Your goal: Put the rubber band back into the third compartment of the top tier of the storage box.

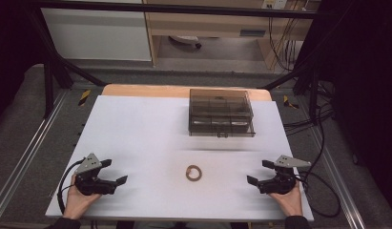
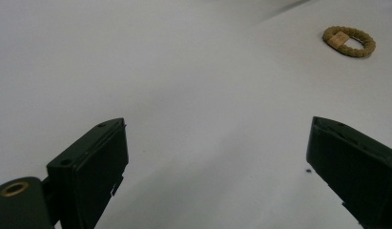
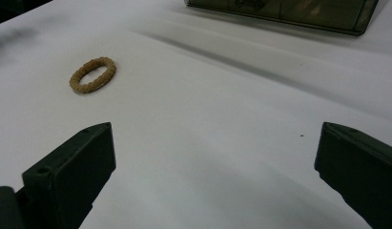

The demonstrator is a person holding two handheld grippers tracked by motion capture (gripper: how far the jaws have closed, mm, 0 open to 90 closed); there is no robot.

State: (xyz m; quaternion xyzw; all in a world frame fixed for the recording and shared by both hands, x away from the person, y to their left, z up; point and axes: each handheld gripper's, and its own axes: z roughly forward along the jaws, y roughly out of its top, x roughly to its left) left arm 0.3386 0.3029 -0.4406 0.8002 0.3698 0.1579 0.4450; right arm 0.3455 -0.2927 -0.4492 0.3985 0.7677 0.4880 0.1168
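A lab: a white surface (image 1: 136,133) inside a black metal frame (image 1: 184,8), loose cables (image 1: 322,119) at right, grey carpet (image 1: 22,129) around.

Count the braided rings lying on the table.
1. The braided ring lies on the white table, near the front edge between the two tongs, apart from the smoky box. Others may be hidden inside the box.

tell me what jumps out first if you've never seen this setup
A small tan braided ring lies alone on the white table, near the front edge, midway between the two hands. Behind it, toward the far edge, sits a smoky see-through compartment box with its lid closed. The left gripper and right gripper rest at the near corners, jaws open with nothing between them, both pointing inward at the ring.
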